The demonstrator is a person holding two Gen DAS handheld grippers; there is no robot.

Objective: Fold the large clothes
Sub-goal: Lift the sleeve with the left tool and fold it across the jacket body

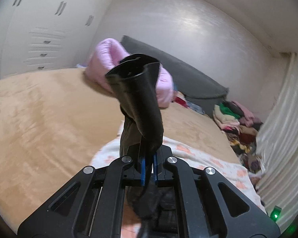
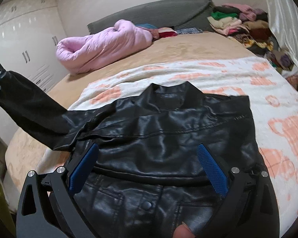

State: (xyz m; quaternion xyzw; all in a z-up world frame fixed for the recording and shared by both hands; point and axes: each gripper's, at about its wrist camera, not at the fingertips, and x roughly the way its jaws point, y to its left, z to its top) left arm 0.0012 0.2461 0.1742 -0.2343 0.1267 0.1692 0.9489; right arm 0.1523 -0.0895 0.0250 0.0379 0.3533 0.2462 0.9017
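Note:
A black leather jacket (image 2: 168,130) lies spread on a white blanket with orange patterns (image 2: 278,103) on the bed. My left gripper (image 1: 149,166) is shut on the jacket's sleeve (image 1: 137,91), which stands up in front of the camera with its cuff open toward me. In the right wrist view that sleeve (image 2: 27,109) stretches up and to the left, away from the jacket body. My right gripper (image 2: 149,166) is open, its blue pads (image 2: 83,166) spread wide just above the jacket's lower front, holding nothing.
A pink quilted coat (image 2: 101,45) lies bunched at the far side of the tan bedspread (image 1: 39,115). A pile of mixed clothes (image 2: 244,27) sits at the far right by a curtain (image 1: 284,130). A grey headboard (image 2: 159,13) and white wardrobes (image 1: 39,29) stand behind.

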